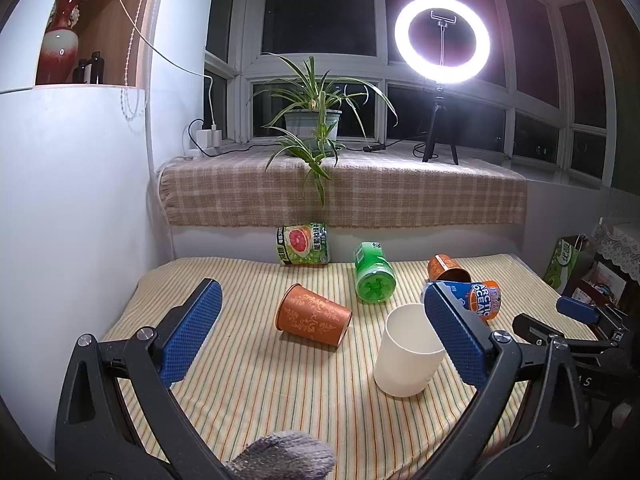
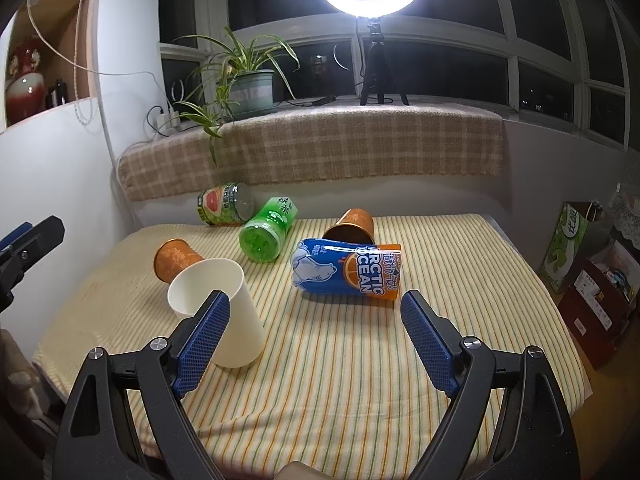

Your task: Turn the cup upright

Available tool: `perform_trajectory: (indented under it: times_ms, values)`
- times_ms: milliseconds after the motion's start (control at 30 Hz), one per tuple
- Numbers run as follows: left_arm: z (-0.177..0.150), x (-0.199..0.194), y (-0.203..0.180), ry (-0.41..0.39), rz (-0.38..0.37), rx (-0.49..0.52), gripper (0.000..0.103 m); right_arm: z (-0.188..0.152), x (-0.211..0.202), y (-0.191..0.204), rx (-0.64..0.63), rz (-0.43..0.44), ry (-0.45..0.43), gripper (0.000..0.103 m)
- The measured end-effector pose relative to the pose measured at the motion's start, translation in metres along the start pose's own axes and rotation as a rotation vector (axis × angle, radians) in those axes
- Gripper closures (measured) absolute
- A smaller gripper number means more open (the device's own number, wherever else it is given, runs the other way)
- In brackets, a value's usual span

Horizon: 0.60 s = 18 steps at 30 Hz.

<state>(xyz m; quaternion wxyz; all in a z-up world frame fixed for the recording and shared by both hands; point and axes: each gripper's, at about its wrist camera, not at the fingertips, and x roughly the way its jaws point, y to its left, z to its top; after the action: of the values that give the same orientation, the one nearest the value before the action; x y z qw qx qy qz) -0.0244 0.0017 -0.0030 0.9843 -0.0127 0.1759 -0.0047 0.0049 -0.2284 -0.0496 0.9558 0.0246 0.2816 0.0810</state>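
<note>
Item: white cup (image 2: 218, 312), lower left of the right wrist view, tilted on the striped surface (image 2: 340, 360), left gripper (image 1: 320, 336) and right gripper (image 2: 316, 340) both wide and empty; risk, judged: a finger nudging its wall rolls it toward the orange patterned cup (image 2: 176, 258).

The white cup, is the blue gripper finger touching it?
Cannot tell. In the right wrist view the right gripper is open and its left finger overlaps the white cup, but no contact or gap shows plainly.
</note>
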Motion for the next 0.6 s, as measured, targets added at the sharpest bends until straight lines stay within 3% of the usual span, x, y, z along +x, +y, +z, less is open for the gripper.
perform_trajectory:
  times_ms: [600]
  values:
    - [-0.0011, 0.0044, 0.0091, 0.001, 0.009, -0.004, 0.0, -0.0008, 0.0065, 0.0028, 0.003, 0.011, 0.024, 0.016]
